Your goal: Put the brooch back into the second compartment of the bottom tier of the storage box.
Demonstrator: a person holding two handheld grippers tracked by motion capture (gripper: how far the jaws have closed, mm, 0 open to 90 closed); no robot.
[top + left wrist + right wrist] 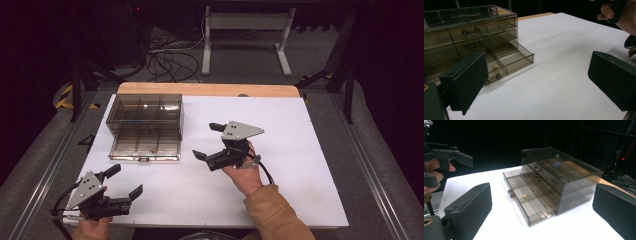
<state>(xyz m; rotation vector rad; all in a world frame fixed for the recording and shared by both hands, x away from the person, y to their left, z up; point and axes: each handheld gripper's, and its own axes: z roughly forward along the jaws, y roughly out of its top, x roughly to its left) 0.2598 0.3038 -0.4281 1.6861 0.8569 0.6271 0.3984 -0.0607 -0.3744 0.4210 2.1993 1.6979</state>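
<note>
**Q:** How did the jaws of the left gripper (124,181) stand, at the lower left of the high view?

**A:** They were spread wide, with nothing between them and nothing touched. In the left gripper view its two black padded fingers (470,77) rose from the lower left and lower right corners, bare white table (564,75) lying between them. A hand held the gripper at the bottom edge of the high view.

**Q:** And the right gripper (208,141)?

**A:** It lay just right of centre in the high view, held by a hand (248,175) in a tan sleeve (275,215), its grey three-cornered plate (240,130) uppermost. Its jaws were likewise wide apart and empty, turned toward the left of the frame. In the right gripper view the pads (471,205) stood at the lower left and right edges, clear of everything.

**Q:** Where was the drawer box (145,113)?

**A:** It stood at centre left in the high view, on the far left part of the white table: a smoky transparent cabinet with metal knobs. Its bottom drawer (145,146) was pulled out toward the near edge. In the right gripper view the drawer's dividers showed, and a small item (525,196) lay in one compartment; what it was could not be told.

**Q:** How did the grippers relate to the box?

**A:** Both were apart from it. The right gripper was just beside the open drawer's right end; the left was nearer the table's front edge.
</note>
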